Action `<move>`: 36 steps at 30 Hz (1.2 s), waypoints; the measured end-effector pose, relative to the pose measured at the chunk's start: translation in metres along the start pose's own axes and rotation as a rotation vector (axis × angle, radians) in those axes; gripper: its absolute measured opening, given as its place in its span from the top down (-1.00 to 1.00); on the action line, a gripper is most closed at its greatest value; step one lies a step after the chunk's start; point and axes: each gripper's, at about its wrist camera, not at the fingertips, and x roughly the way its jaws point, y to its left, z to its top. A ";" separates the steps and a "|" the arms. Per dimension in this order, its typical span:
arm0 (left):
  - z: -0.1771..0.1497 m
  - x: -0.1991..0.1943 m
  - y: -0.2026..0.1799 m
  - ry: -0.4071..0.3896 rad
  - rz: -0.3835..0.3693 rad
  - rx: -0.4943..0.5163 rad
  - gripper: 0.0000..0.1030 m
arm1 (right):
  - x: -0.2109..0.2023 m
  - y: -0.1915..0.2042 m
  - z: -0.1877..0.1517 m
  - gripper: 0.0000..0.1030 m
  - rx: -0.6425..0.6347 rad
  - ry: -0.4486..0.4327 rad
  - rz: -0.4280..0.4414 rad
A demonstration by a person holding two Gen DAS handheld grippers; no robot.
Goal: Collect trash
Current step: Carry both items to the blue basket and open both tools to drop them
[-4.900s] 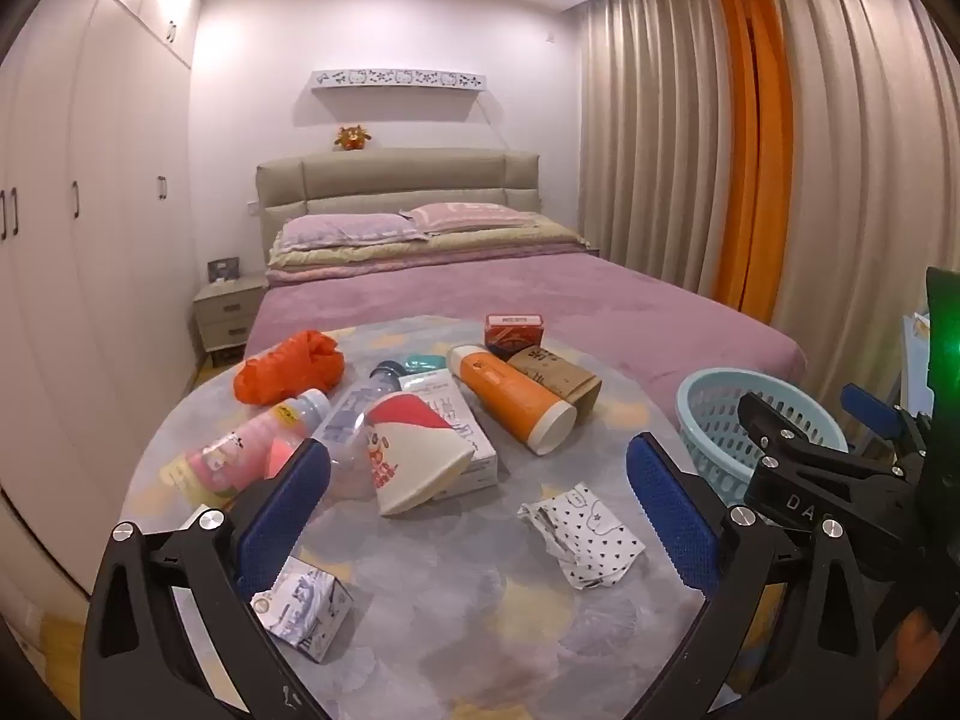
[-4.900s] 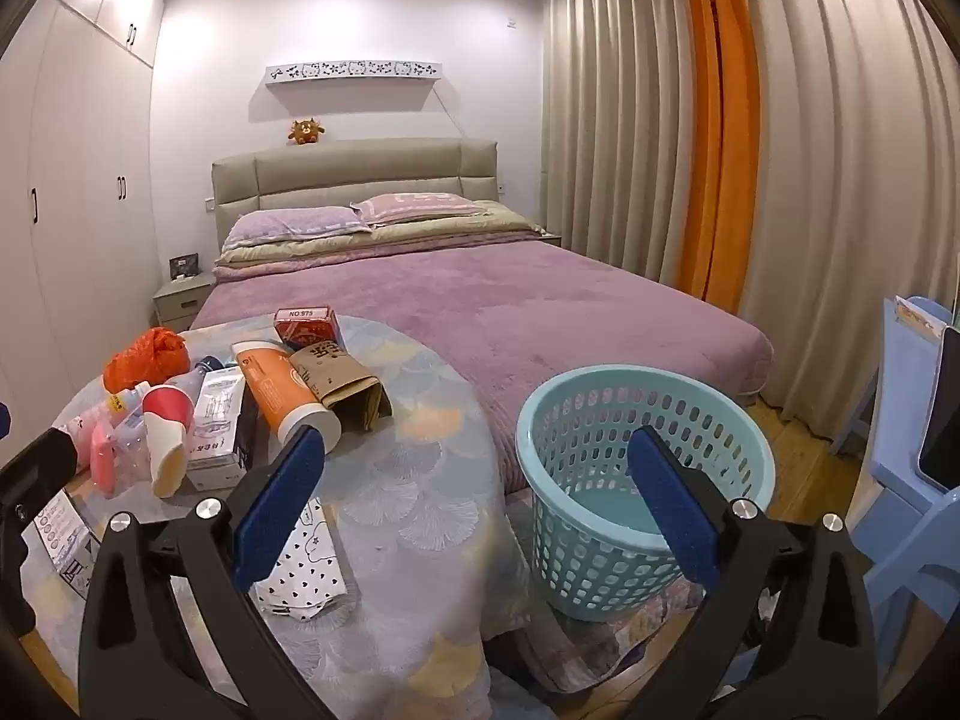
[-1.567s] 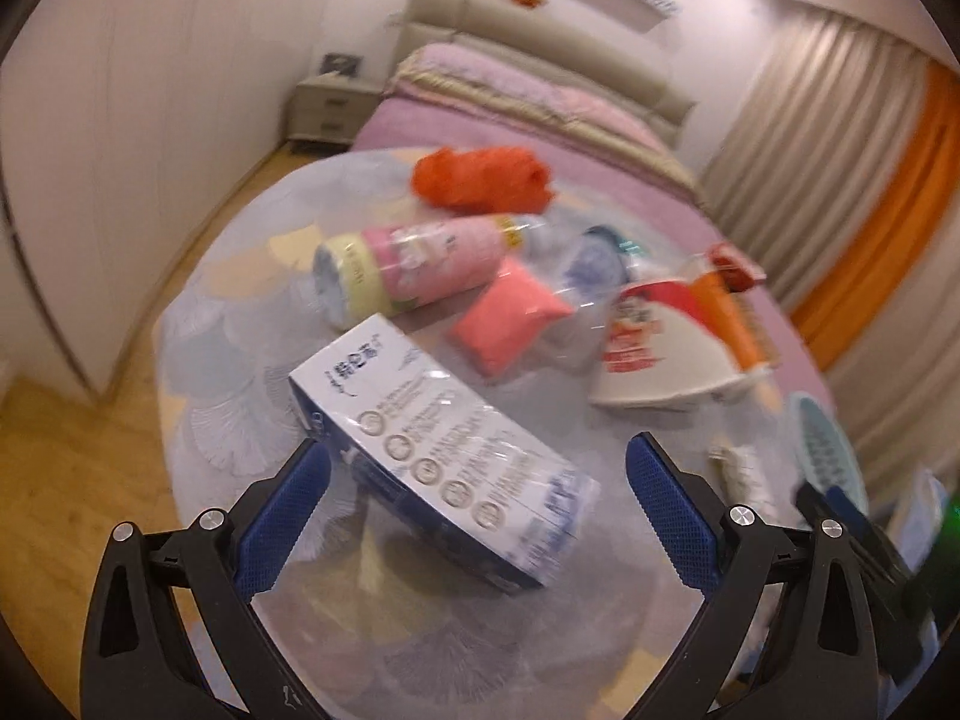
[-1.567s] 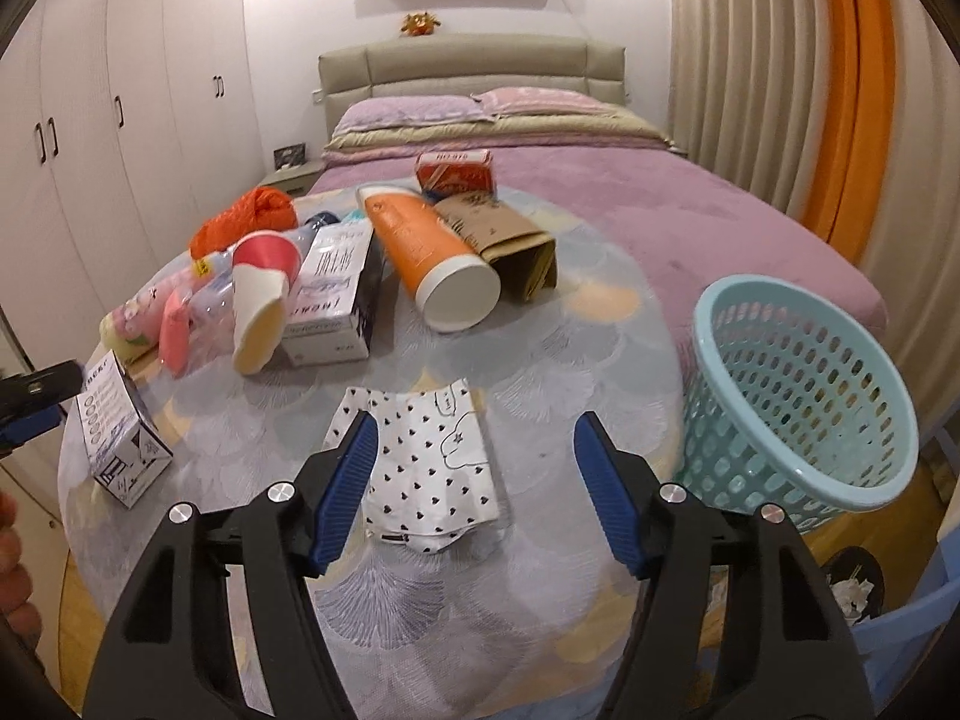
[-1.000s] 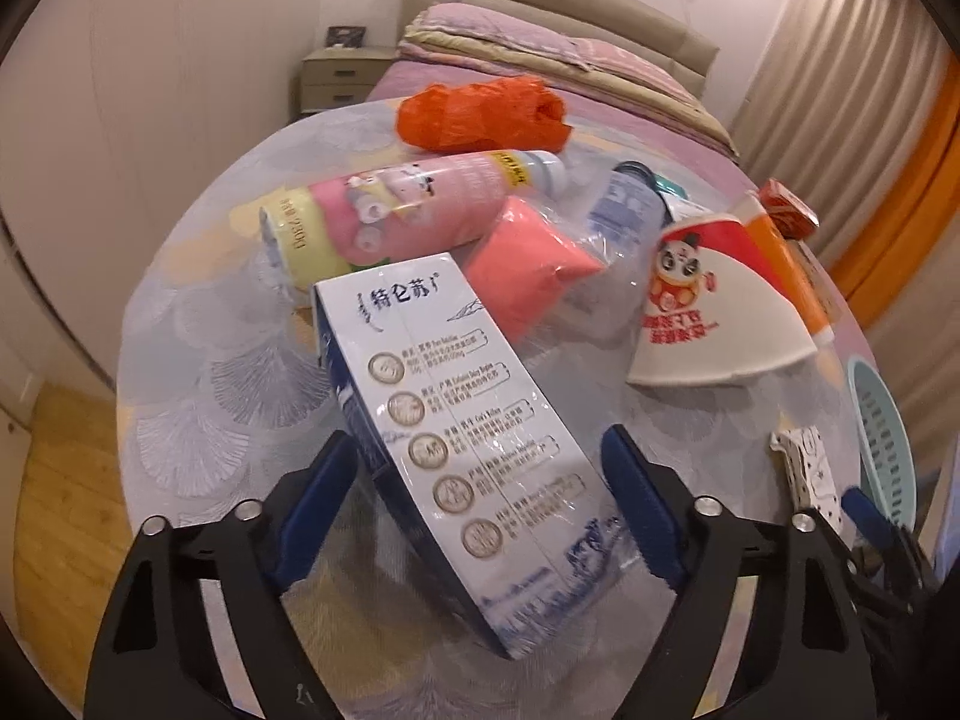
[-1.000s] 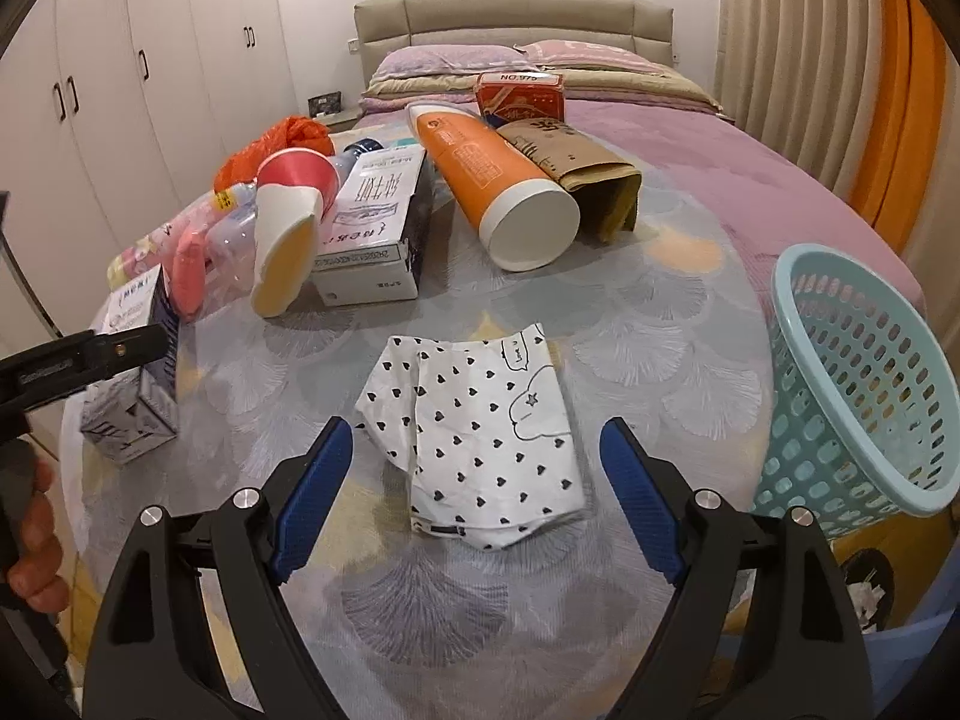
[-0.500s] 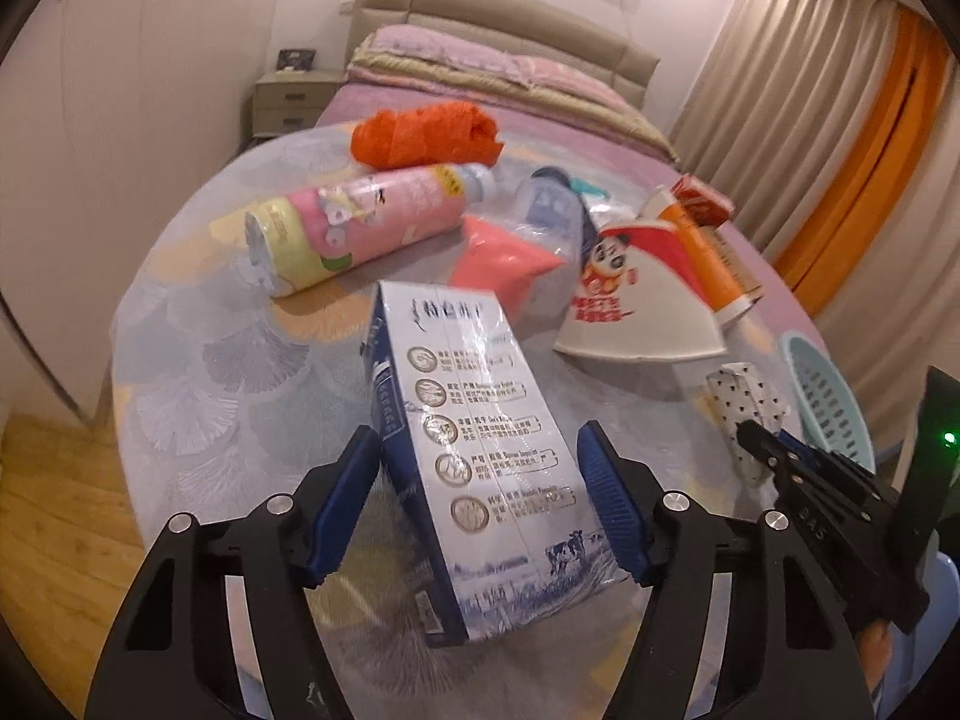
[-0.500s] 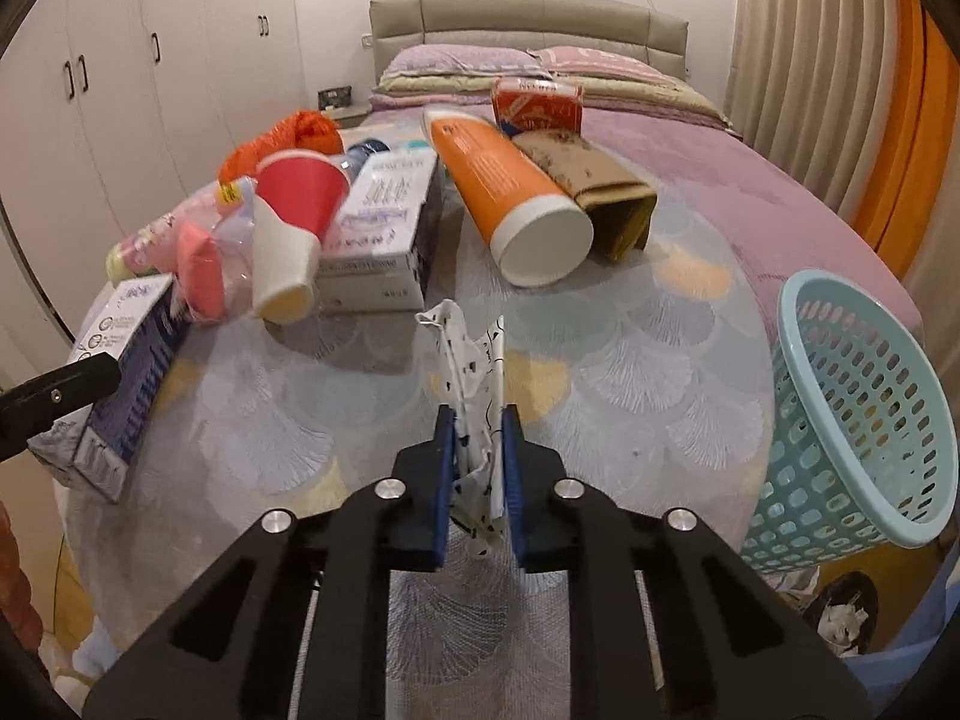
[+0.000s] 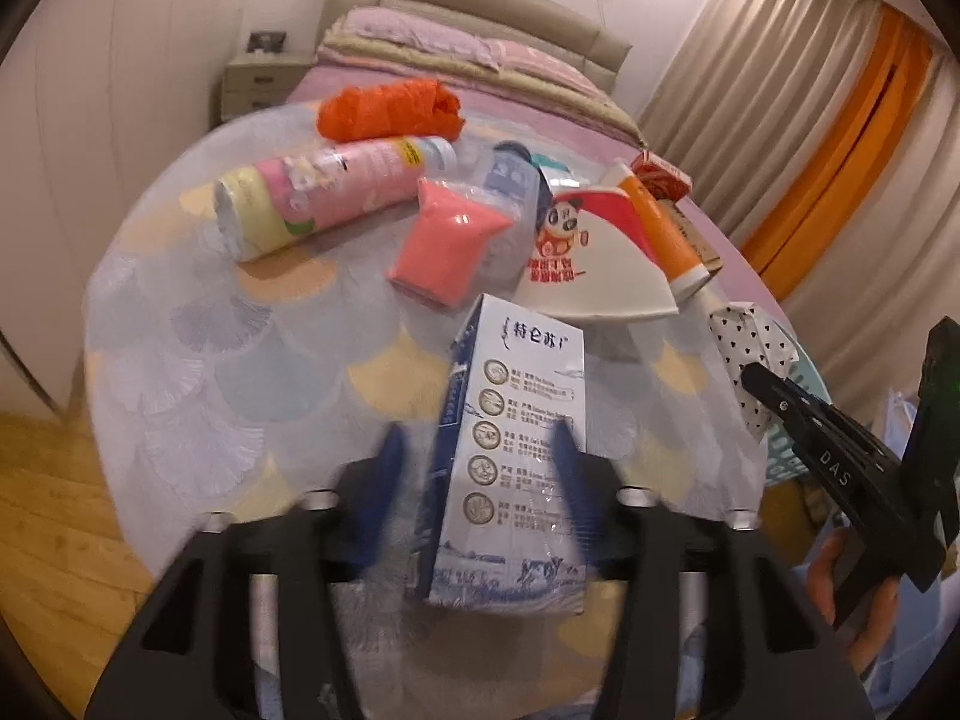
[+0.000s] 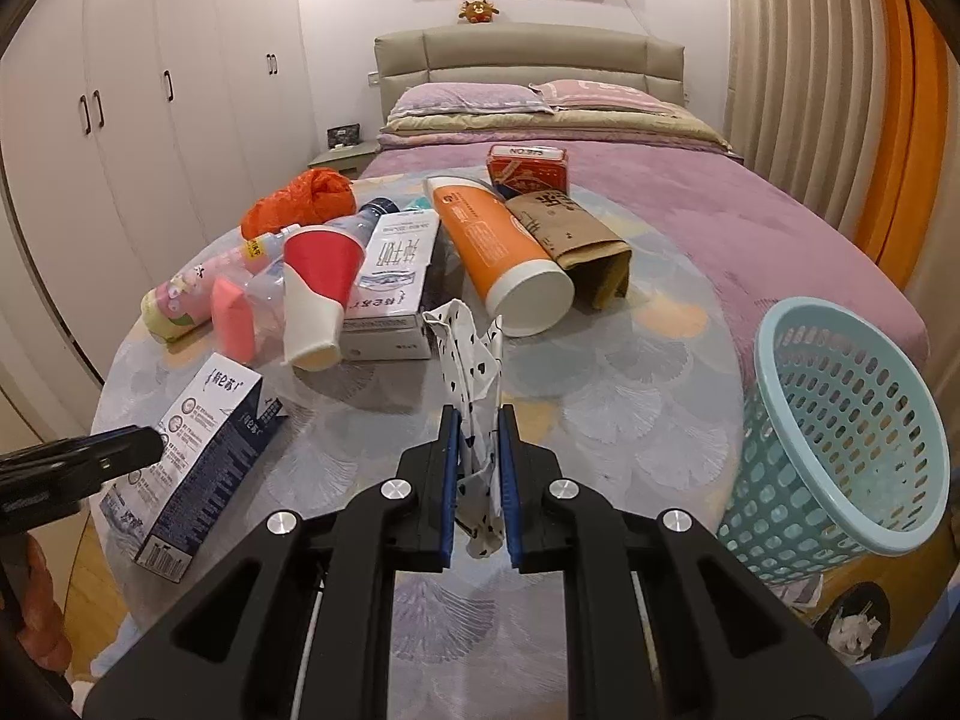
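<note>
My left gripper (image 9: 477, 471) is shut on a blue-and-white milk carton (image 9: 516, 420), which is tilted up off the round table (image 9: 198, 360). The right wrist view shows the same carton (image 10: 204, 450) at the lower left, with a left fingertip (image 10: 129, 450) on it. My right gripper (image 10: 477, 468) is shut on a white paper wrapper with black hearts (image 10: 471, 354), which stands up crumpled between the pads. In the left wrist view this wrapper (image 9: 750, 336) hangs at the right gripper's tip. A light blue mesh basket (image 10: 852, 420) stands beside the table on the right.
More trash lies across the far half of the table: an orange tube (image 10: 498, 246), a brown paper bag (image 10: 570, 234), a red box (image 10: 528, 168), a white box (image 10: 390, 276), a red-and-white paper cup (image 10: 318, 294), a pink bottle (image 9: 324, 192) and an orange bag (image 9: 390, 108). A bed (image 10: 690, 210) lies behind.
The left jaws closed on the carton and tipped it up from lying flat. The right jaws closed on the heart-print wrapper and raised it off the table.
</note>
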 end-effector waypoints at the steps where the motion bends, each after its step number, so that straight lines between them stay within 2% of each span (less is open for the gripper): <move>1: 0.000 -0.005 -0.001 -0.024 0.010 0.015 -0.53 | -0.001 -0.001 0.000 0.79 0.004 -0.002 0.003; 3: 0.001 -0.007 -0.006 -0.029 0.010 0.050 -0.70 | -0.001 -0.002 0.000 0.79 0.007 -0.002 0.007; 6: 0.003 0.006 -0.015 0.030 0.017 0.093 -0.70 | -0.002 -0.002 -0.001 0.79 0.010 -0.006 0.014; 8: 0.001 0.023 -0.021 0.088 0.060 0.112 -0.64 | -0.004 -0.003 -0.001 0.79 0.010 -0.009 0.011; 9: 0.000 0.031 -0.023 0.116 0.081 0.125 -0.54 | -0.005 -0.004 -0.002 0.79 0.012 -0.010 0.011; 11: -0.003 0.043 -0.025 0.158 0.104 0.140 -0.21 | -0.007 -0.007 -0.002 0.79 0.019 -0.014 0.010; 12: -0.004 0.045 -0.027 0.159 0.116 0.150 -0.10 | -0.010 -0.011 -0.002 0.79 0.026 -0.019 0.009; 14: -0.005 0.043 -0.032 0.139 0.148 0.181 -0.08 | -0.013 -0.015 -0.001 0.79 0.036 -0.027 0.010; 18: 0.000 0.019 -0.036 0.068 0.115 0.162 -0.06 | -0.025 -0.027 0.004 0.79 0.056 -0.063 0.009; 22: 0.012 -0.016 -0.057 -0.043 0.039 0.186 -0.06 | -0.043 -0.044 0.013 0.79 0.078 -0.125 -0.019; 25: 0.025 -0.023 -0.088 -0.089 -0.034 0.238 -0.07 | -0.055 -0.066 0.020 0.79 0.125 -0.164 -0.052; 30: 0.047 -0.002 -0.152 -0.107 -0.162 0.309 -0.07 | -0.063 -0.120 0.020 0.79 0.241 -0.176 -0.141; 32: 0.055 0.016 -0.182 -0.104 -0.212 0.338 -0.07 | -0.060 -0.148 0.017 0.79 0.314 -0.151 -0.167; 36: 0.069 0.059 -0.237 -0.059 -0.327 0.370 -0.07 | -0.038 -0.206 0.002 0.79 0.466 -0.046 -0.153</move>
